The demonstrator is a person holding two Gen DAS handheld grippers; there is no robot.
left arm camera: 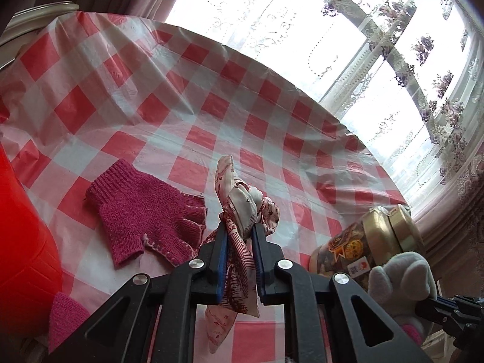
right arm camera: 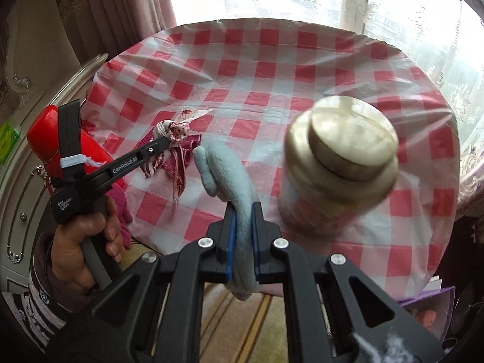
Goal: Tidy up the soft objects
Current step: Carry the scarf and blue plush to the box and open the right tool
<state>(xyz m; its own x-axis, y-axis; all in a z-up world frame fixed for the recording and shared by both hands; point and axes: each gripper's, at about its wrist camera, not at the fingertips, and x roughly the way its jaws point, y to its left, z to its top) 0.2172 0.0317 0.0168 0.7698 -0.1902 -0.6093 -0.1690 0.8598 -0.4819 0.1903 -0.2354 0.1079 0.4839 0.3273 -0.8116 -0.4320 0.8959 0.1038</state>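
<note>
My left gripper is shut on a knotted pink-and-white patterned scarf and holds it above the red-checked tablecloth. A magenta knitted glove lies flat on the cloth just left of it. My right gripper is shut on a grey fleece glove and holds it over the table's near edge. In the right wrist view the left gripper with the scarf hovers above the magenta glove. The grey glove also shows in the left wrist view.
A jar with a gold lid stands on the table right of my right gripper; it also shows in the left wrist view. A red plastic container stands at the table's left edge. A second magenta knit piece hangs by it.
</note>
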